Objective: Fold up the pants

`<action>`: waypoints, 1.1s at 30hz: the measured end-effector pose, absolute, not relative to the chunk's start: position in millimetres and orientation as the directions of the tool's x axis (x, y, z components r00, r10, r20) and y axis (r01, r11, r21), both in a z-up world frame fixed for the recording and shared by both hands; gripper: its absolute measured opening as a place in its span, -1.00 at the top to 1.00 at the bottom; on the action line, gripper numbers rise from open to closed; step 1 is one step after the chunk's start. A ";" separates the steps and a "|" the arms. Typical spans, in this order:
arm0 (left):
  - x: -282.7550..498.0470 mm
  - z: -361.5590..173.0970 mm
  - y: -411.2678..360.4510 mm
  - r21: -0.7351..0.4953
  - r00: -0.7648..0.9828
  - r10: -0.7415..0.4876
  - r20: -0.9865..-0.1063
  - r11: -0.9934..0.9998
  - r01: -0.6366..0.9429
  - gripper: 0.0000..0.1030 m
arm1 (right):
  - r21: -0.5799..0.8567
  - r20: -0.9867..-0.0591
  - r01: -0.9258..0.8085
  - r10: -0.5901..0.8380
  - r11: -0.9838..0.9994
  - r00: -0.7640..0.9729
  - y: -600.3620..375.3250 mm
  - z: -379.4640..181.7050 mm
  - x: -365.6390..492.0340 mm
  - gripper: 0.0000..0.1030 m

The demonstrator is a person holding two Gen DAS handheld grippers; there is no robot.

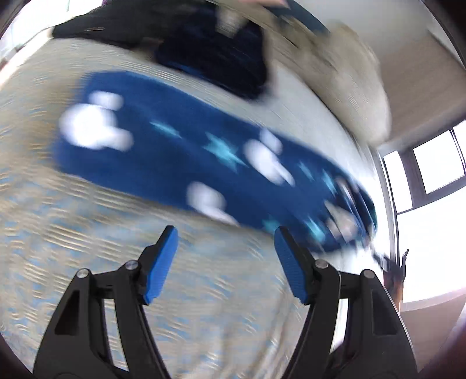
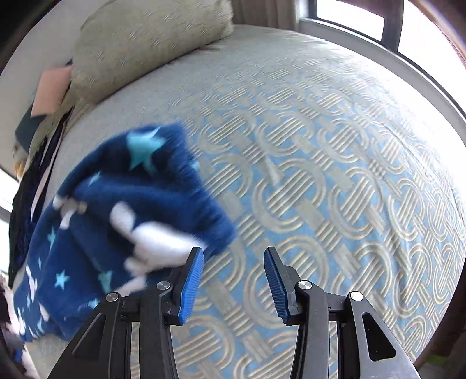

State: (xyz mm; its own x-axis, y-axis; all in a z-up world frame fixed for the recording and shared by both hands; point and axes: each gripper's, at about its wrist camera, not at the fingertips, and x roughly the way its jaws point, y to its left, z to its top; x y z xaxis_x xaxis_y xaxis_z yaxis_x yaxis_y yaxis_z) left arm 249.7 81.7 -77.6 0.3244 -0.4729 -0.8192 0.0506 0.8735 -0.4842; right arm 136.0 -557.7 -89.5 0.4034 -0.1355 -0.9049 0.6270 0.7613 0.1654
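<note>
Two gripper views over a bed. The left gripper point(image 1: 225, 233) has its jaws spread wide with nothing between them; its blue pads point(image 1: 161, 262) hover above the patterned bedspread point(image 1: 87, 233), clear of the cloth. This view is heavily smeared by blur. The right gripper point(image 2: 233, 256) is also wide open and holds nothing, its blue fingertips point(image 2: 192, 280) above the same bedspread point(image 2: 320, 175), which has a blue and beige pattern of ribbed arcs.

The pants point(image 1: 180, 151) are dark blue fleece printed with white shapes and pale blue stars. In the left view they lie flat on the bedspread as a long band just beyond the left gripper's fingers, running from the upper left down toward the right. In the right view the pants point(image 2: 116, 210) sit bunched and partly lifted to the left of the pads, their nearest edge just beside the left-hand finger; whether they touch it cannot be told.

Beyond the pants, a dark garment point(image 1: 221, 58) lies on the bedspread. A beige pillow point(image 2: 145, 43) rests at the far edge of the bedspread, with a window point(image 2: 349, 14) behind it
</note>
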 end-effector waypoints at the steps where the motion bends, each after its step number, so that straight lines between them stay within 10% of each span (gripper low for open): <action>1: 242.5 -77.6 46.3 -0.497 0.287 -0.509 -0.811 0.859 0.120 -0.34 | 0.177 -0.900 0.630 -0.134 0.757 0.414 -565.1 -89.8 137.2 0.12; 11: 230.5 -113.9 -174.3 -0.551 0.058 -0.610 -0.790 0.749 0.369 -0.34 | 0.353 -0.881 0.530 0.084 0.771 0.465 -595.6 -122.1 174.2 0.01; 13: 234.4 -121.1 -194.7 -0.535 0.044 -0.590 -0.806 0.758 0.373 -0.34 | 0.388 -0.866 0.551 0.089 0.738 0.491 -617.8 -119.9 171.3 0.55; 18: 249.6 -137.9 -212.1 -0.508 0.073 -0.551 -0.831 0.806 0.305 -0.40 | 0.268 -0.882 0.534 -0.019 0.802 0.471 -624.1 -101.2 173.1 0.70; 21: 257.3 -143.2 -216.4 -0.508 0.084 -0.546 -0.834 0.817 0.273 -0.47 | 0.201 -0.893 0.486 -0.044 0.850 0.447 -605.4 -95.4 170.9 0.67; 25: 264.4 -151.0 -233.8 -0.508 0.089 -0.540 -0.837 0.827 0.242 -0.49 | 0.272 -0.869 0.448 0.017 0.852 0.495 -597.0 -87.6 153.9 0.03; 31: 275.4 -169.8 -265.2 -0.573 0.094 -0.589 -0.802 0.805 0.157 -0.48 | 0.290 -0.869 0.399 0.065 0.870 0.490 -572.6 -89.3 138.8 -0.05; 33: 270.4 -172.5 -272.3 -0.597 0.076 -0.612 -0.787 0.787 0.157 -0.05 | 0.269 -0.877 0.419 0.040 0.867 0.479 -575.7 -93.6 143.9 -0.06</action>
State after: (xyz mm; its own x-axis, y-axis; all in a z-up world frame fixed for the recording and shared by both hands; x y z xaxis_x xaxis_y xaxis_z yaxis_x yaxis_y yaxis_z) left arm 270.4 -272.3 -172.5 0.0765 -0.6119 -0.7872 0.1570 0.7871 -0.5966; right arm 143.9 -575.7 -93.6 0.4791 0.0404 -0.8768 0.4187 0.8674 0.2688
